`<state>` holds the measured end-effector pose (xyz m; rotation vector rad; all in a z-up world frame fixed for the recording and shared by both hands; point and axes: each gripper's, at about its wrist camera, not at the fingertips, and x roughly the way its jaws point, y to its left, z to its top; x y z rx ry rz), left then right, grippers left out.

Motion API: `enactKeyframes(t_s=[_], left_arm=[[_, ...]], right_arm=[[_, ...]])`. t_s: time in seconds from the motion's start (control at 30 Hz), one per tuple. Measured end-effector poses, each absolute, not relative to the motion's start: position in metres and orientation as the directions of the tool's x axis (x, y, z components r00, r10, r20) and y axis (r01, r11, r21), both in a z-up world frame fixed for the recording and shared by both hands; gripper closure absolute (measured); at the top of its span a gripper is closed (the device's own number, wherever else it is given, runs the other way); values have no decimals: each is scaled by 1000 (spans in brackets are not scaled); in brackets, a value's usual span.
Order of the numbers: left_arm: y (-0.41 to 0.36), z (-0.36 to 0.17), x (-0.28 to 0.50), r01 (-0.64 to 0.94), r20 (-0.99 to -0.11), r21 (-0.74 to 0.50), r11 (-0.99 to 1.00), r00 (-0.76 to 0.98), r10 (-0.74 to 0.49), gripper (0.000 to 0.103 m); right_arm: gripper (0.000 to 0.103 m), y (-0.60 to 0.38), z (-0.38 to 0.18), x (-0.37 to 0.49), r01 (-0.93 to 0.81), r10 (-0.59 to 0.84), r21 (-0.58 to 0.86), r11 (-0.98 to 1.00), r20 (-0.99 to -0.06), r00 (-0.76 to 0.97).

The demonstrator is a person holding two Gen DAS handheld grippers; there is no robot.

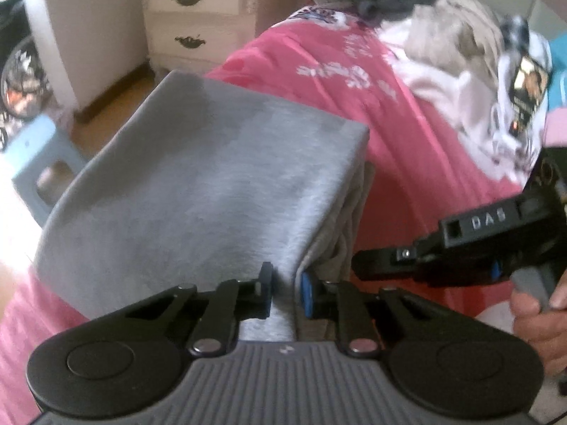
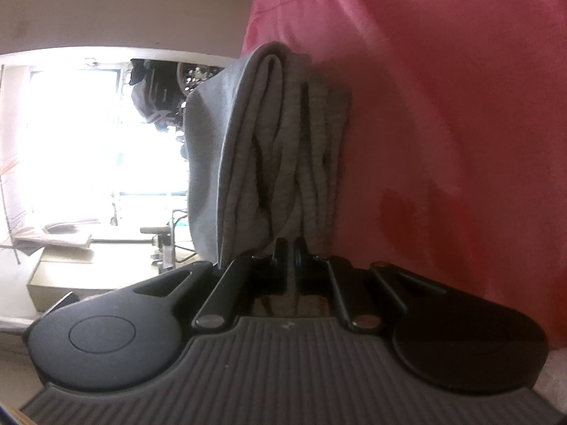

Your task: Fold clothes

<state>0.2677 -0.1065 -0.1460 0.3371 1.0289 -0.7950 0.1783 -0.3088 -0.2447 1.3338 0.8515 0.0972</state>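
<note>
Grey garment: the grey garment (image 1: 212,184) is already folded into a thick, roughly square bundle of several layers; its stacked edges show plainly in the right wrist view (image 2: 283,148).
Where it lies: on the pink bedspread (image 1: 407,134), near the side of the bed that faces the white nightstand (image 1: 198,17) and the pale blue stool (image 1: 39,156).
Left gripper: the left gripper (image 1: 286,292) has its fingers nearly together, pinching a ridge of the top layer at the near edge of the bundle; grey cloth fills the narrow gap between them.
Right gripper: the right gripper (image 2: 291,265) is clamped on the layered edge of the same bundle, its fingers close together with a thin strip of cloth between them; in the left wrist view it reaches in from the right (image 1: 368,265), with the person's hand (image 1: 542,311) on its handle.
Done so far: the folding of this piece looks finished or nearly so, since no loose sleeve or tail hangs out of the bundle.
Probable step: a last tidy, or a lift of the bundle to move it, judging by both grips on one edge.
Left to do: a heap of unfolded clothes (image 1: 471,67), pale and patterned, lies further along the bed, so most of the task seems still ahead.
</note>
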Motion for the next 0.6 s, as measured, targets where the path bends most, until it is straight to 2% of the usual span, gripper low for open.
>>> enactKeyframes(t_s=[0.37, 0.6], left_arm=[[-101, -143, 264, 723, -838, -128, 679, 288, -465, 93], [-93, -139, 263, 716, -816, -165, 678, 287, -502, 94]], right_arm=[[100, -302, -249, 189, 381, 562, 878, 290, -479, 674], [101, -290, -257, 221, 375, 583, 884, 278, -466, 665]])
